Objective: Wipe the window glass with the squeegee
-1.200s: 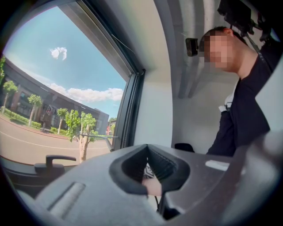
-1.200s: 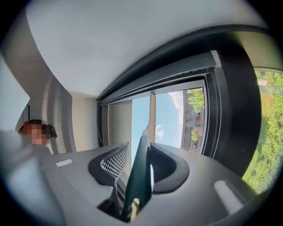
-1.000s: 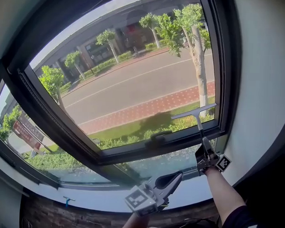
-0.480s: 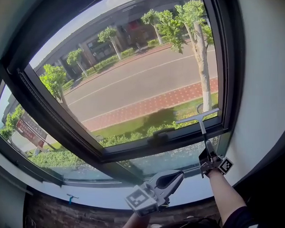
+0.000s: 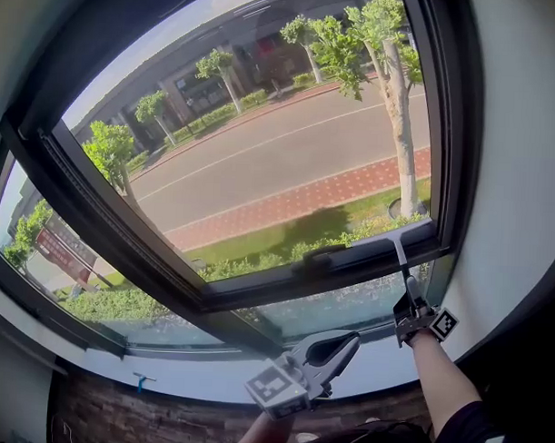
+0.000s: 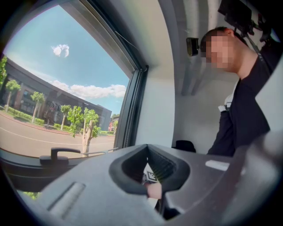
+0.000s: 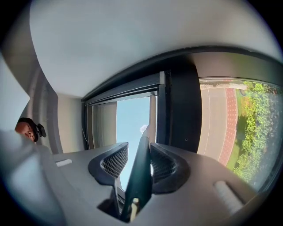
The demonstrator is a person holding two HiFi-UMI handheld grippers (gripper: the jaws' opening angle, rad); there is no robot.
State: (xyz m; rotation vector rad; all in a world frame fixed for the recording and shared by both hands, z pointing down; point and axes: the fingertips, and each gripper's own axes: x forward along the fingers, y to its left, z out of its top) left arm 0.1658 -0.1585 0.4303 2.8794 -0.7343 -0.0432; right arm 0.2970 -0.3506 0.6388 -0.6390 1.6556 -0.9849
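The right tool (image 5: 410, 304) pinches the squeegee (image 5: 403, 261) by its thin, stiff handle. It looks light, so hold tight. The left tool (image 5: 346, 341) is closed and empty.

The window glass (image 5: 289, 162) was seen to be smooth and clear, while the lower pane (image 5: 338, 309) was dulled by a hazy, speckled film. The window frame (image 5: 449, 131) was finished in a dark, matt coating, metal by the look of it. The wall (image 5: 524, 179) was painted flat white, and the sill (image 5: 181, 381) was smooth and pale. Rough brown brickwork (image 5: 116, 419) was shown beneath. The squeegee (image 5: 406, 270) was given a dark, smooth handle with a slight sheen. The left gripper (image 5: 346, 342) and right gripper (image 5: 408, 301) were moulded in matt grey plastic, with grid-textured dark pads (image 7: 116, 161). A black cloth sleeve (image 5: 466, 427) was worn.
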